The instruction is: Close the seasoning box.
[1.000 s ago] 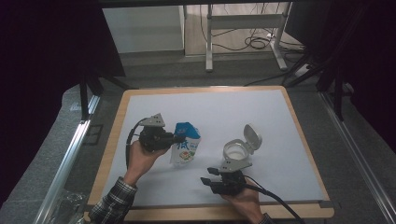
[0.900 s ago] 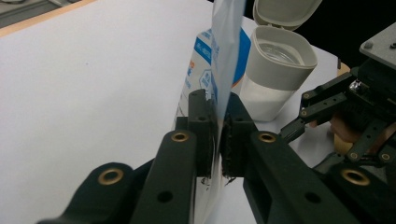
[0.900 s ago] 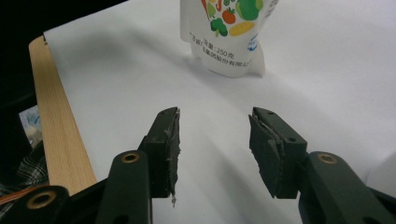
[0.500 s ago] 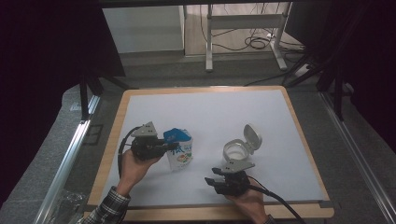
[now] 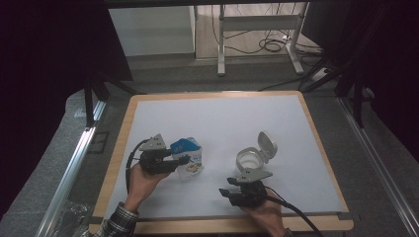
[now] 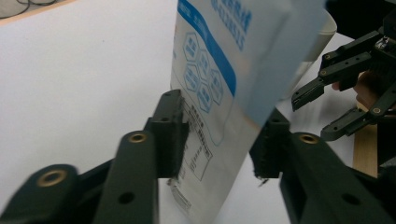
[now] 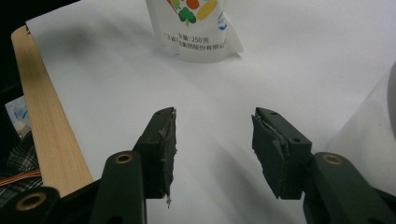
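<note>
A blue and white pouch point(image 5: 190, 154) stands on the white table top point(image 5: 222, 123), left of centre. My left gripper point(image 5: 184, 162) reaches it from the left. In the left gripper view the pouch point(image 6: 210, 88) sits between the pads point(image 6: 173, 133) of my left gripper point(image 6: 217, 137), whose jaws have just been opening and no longer squeeze it. A white tub with a raised flip lid point(image 5: 253, 157) stands to the right. My right gripper point(image 5: 226, 193) is open just in front of the tub, with nothing between its fingers, and faces the pouch point(image 7: 196, 32).
The table has a wooden rim point(image 5: 118, 163). A metal rail point(image 5: 74, 168) runs along its left side. Desk legs and cables point(image 5: 267, 44) lie on the floor beyond the far edge. The far half of the white top is bare.
The left hand has sunk a little and drawn left with the pouch. Its jaws have spread apart around the pouch, which now rests on the table. The right hand has stayed put.
</note>
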The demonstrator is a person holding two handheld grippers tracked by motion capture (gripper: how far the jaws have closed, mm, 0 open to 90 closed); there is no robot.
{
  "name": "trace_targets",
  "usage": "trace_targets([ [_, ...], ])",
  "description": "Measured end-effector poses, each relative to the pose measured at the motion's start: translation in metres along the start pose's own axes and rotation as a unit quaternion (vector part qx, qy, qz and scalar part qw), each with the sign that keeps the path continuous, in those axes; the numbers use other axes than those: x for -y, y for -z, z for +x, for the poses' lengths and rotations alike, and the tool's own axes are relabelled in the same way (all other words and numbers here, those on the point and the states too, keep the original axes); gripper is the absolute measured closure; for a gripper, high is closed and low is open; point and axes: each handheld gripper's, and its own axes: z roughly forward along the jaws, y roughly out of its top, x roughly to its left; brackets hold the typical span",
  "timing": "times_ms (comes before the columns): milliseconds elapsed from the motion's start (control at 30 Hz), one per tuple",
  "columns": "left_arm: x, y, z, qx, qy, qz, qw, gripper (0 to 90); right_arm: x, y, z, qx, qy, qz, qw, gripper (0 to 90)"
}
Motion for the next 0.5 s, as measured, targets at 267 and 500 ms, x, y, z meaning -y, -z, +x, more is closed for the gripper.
trace_targets([
  [267,0.008,-0.004,-0.006,-0.024,-0.016,0.015,0.9995,39.5,0.004,0.002,-0.002,-0.003,-0.005,0.009,0.9999,51.9],
  [500,0.019,-0.005,-0.01,-0.05,-0.016,0.027,0.9982,26.5,0.005,0.008,-0.001,0.017,0.0,0.003,0.9999,51.9],
])
